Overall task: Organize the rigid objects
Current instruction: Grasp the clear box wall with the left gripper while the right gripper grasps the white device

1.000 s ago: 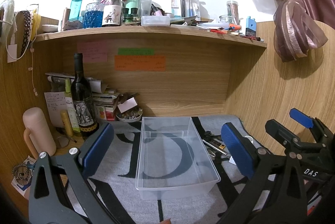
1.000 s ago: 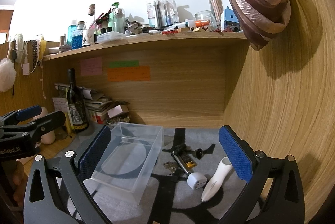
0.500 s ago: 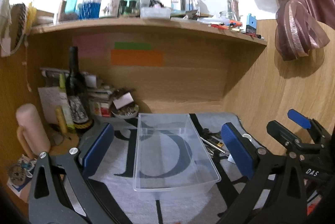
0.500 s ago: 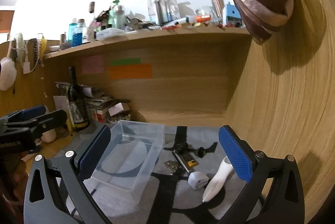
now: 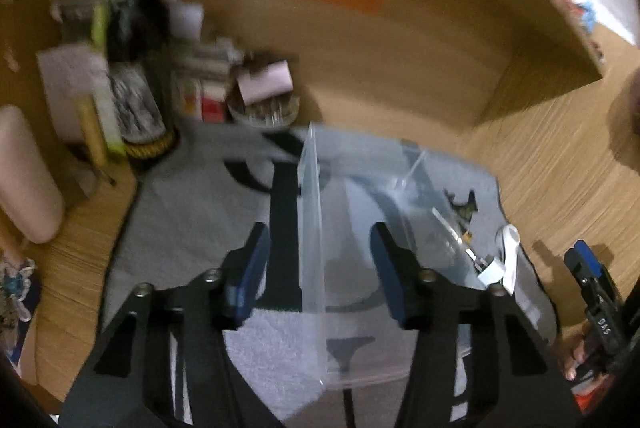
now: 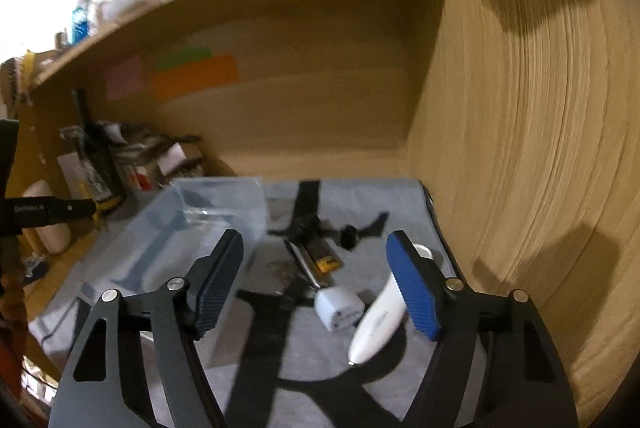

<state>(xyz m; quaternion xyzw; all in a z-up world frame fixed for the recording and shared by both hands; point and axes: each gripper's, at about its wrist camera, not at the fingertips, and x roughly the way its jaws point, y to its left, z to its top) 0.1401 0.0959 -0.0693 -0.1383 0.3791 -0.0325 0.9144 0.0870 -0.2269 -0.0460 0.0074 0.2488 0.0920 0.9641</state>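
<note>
Both tongs closing yet ungripping: left tongs (image 5: 318, 278) astride clear bin (image 5: 360, 248) wall, right tongs (image 6: 316, 282) over white charger (image 6: 338, 308).

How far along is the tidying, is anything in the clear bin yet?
Nothing looks done: the clear bin appears empty. In hand: the left gripper, jaws just closing, straddles the bin's near wall; the right gripper, also closing, is over the white charger and white handle-shaped device, gripping nothing. Left: those, plus the small dark items on the mat.
</note>
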